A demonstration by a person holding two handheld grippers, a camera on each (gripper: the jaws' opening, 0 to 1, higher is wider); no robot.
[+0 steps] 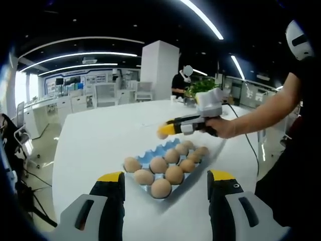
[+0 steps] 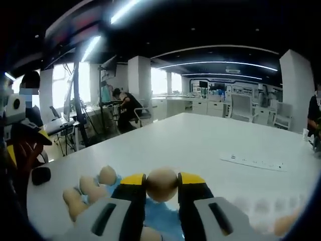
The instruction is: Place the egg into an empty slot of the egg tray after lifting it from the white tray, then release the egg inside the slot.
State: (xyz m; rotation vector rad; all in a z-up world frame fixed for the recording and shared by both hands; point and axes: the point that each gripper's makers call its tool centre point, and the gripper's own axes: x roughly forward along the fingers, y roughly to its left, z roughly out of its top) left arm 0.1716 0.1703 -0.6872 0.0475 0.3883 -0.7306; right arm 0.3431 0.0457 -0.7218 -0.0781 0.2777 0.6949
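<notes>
Right gripper (image 2: 161,187) holds the egg (image 2: 161,184) pinched between its yellow-tipped jaws, above the blue egg tray (image 2: 155,213). From the left gripper view we see that tray (image 1: 150,156) near the bench's (image 1: 100,135) front edge, most slots filled with brown eggs (image 1: 165,173). Our left gripper (image 1: 165,188) hangs wide apart, holding nothing, just before the tray. A white power strip (image 2: 253,161) lies farther along the bench. Chairs (image 1: 143,90) and a seated person (image 2: 128,108) sit beyond.
</notes>
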